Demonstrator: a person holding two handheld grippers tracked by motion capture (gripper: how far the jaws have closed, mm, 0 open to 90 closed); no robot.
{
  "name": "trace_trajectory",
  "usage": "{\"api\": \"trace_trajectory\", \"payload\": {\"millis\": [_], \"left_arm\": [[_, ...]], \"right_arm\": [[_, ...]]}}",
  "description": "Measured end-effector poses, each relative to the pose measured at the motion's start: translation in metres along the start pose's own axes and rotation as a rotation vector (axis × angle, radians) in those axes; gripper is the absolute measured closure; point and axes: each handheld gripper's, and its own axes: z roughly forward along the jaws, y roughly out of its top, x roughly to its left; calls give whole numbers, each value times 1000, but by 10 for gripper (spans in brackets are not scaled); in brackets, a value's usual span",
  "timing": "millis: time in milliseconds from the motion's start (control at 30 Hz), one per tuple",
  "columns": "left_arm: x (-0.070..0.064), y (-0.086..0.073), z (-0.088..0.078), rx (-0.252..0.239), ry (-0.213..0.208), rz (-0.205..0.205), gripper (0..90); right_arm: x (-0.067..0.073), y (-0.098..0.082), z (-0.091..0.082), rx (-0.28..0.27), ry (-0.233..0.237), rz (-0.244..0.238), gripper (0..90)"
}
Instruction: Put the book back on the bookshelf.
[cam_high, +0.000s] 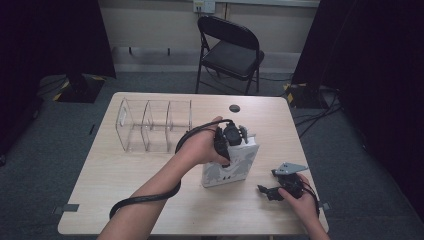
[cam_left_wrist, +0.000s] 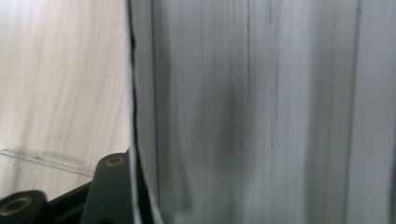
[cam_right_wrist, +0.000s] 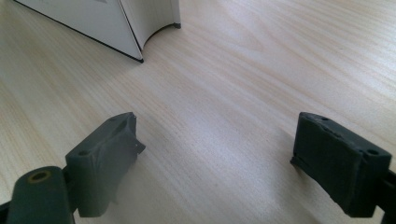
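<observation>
High view. We see a white book (cam_high: 231, 167) standing upright on the surface (cam_high: 150, 175), right of centre and nearer the near edge than the far one. The left claw (cam_high: 235, 136) comes down on the book's top edge, and the person's left hand (cam_high: 200, 147) wraps the claw body. A clear divided organizer (cam_high: 152, 125) stands toward the far left corner, well apart from the book. The right claw (cam_high: 267, 191) rests low near the near right corner, apart from the book.

Left gripper view. The book's page block (cam_left_wrist: 261, 112) and one cover edge sit directly ahead, very close. One black jaw shows at the lower left against the cover. We judge the left claw clenched on the book's top edge.

Right gripper view. The right claw (cam_right_wrist: 215, 158) stands released, jaws wide apart over bare wood, nothing between them. The book's lower corner (cam_right_wrist: 130, 28) stands beyond them.

Handling. We judge the book moderately heavy and stiff along the spine, but its smooth covers may slip and the pages may fan open. Take hold across both covers close to the spine, and keep it upright when lifting.
</observation>
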Motion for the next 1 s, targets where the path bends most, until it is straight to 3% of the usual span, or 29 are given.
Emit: {"api": "trace_trajectory", "payload": {"millis": [167, 333, 633, 933, 1000], "left_arm": [[-4, 3, -5, 14, -16, -27, 513], [-5, 2, -6, 18, -11, -65, 522], [-1, 0, -16, 10, -50, -165, 526], [-1, -2, -31, 10, -47, -201, 526], [0, -5, -33, -1, -49, -226, 526]], "right_arm": [[0, 0, 0, 0, 0, 0, 125], [0, 0, 0, 3, 1, 1, 125], [0, 0, 0, 3, 1, 2, 124], [0, 0, 0, 3, 1, 1, 125], [0, 0, 0, 3, 1, 1, 125]]}}
